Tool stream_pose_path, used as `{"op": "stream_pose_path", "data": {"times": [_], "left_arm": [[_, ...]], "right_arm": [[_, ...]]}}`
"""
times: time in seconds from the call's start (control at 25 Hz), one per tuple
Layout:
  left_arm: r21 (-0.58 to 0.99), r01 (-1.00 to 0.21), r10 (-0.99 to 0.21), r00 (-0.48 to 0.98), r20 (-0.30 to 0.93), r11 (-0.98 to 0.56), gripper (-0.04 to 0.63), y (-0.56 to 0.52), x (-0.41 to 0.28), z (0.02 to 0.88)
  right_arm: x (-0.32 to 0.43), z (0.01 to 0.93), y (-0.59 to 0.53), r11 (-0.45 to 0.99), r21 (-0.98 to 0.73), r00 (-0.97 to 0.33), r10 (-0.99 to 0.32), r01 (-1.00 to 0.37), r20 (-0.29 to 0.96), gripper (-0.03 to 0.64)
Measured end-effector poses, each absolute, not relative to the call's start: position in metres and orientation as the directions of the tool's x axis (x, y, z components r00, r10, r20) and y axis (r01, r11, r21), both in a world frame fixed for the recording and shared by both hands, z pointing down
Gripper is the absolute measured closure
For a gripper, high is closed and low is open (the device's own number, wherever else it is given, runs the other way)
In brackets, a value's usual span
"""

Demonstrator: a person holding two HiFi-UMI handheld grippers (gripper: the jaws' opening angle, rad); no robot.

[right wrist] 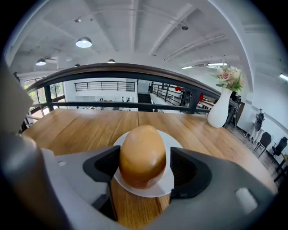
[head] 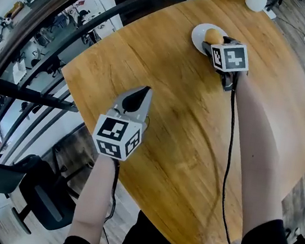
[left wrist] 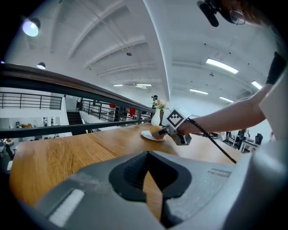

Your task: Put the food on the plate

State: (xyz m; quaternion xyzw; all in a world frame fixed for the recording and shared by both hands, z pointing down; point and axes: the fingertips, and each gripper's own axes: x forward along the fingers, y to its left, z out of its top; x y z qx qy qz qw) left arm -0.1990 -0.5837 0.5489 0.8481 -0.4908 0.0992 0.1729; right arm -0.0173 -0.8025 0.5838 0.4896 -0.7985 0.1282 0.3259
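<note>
A golden-brown bread roll rests on a small white plate near the far edge of the wooden table. My right gripper stands open around the roll: the left pad is close against it and a small gap shows at the right pad. From the head view the roll and plate lie just past that gripper. My left gripper hovers over the table's left side, shut and holding nothing. Its own view shows the closed tips with the plate far ahead.
A white vase with flowers stands at the table's far right corner, beyond the plate. A dark railing curves along the table's left side. An office chair sits below the near-left table edge.
</note>
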Motion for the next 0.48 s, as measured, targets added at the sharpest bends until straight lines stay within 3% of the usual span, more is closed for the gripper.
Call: {"op": "stream_pose_path", "data": {"times": [0.48], "left_arm": [[0.202,-0.871,-0.805,0.491,0.334,-0.448,0.593,-0.576,-0.205,0.539]], "right_arm": [[-0.017,0.579,-0.782,0.503,0.124,-0.309,-0.689,-0.856,0.656,0.239]]}}
